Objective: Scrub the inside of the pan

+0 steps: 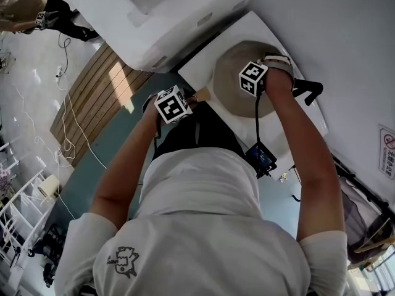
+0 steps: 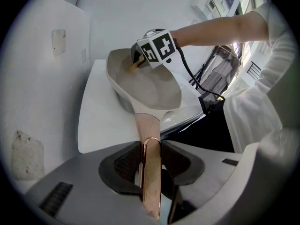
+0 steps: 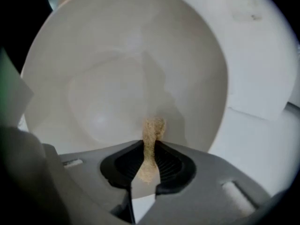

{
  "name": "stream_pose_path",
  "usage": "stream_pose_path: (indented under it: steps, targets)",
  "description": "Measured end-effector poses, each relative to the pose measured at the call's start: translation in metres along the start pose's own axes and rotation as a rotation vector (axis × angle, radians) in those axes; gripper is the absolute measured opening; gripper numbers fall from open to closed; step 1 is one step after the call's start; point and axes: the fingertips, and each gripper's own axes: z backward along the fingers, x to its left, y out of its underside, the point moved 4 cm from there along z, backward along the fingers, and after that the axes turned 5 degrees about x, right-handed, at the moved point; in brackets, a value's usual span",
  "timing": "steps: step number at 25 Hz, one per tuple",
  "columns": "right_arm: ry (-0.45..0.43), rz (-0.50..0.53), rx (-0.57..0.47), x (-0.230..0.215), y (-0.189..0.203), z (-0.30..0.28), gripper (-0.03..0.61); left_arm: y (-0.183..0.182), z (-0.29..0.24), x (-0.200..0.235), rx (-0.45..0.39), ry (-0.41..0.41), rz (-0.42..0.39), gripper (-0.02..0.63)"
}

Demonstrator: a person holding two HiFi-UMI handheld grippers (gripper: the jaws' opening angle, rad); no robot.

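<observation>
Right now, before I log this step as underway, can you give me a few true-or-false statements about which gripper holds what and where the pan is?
The left gripper is shut on the pan handle. True.
The right gripper is empty. False: it is shut on a tan scrub pad.
The scrub pad is down inside the pan. True.
The pan is on a wooden table. False: the surface under it is a white counter.

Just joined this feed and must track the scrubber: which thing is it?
On the white counter sits a round beige pan. Over its inside, the right gripper is shut on a thin tan grainy scrubbing pad, the only rough thing against the smooth pan.
</observation>
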Motion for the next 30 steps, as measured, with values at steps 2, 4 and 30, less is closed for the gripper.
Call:
stream_pose_path:
  steps: [2, 4, 30]
  targets:
    - [0.103, -0.033, -0.099, -0.017, -0.005, 0.015, 0.074, 0.001, 0.001, 0.001, 0.004, 0.001, 0.001, 0.140]
    - [0.188, -0.072, -0.194, -0.032, -0.009, 0.031, 0.077, 0.002, 0.003, 0.003, 0.006, -0.001, 0.002, 0.140]
    - [-0.149, -0.178, -1.039, -0.001, -0.098, 0.136, 0.078, 0.000, 0.008, 0.001, 0.022, -0.036, 0.002, 0.140]
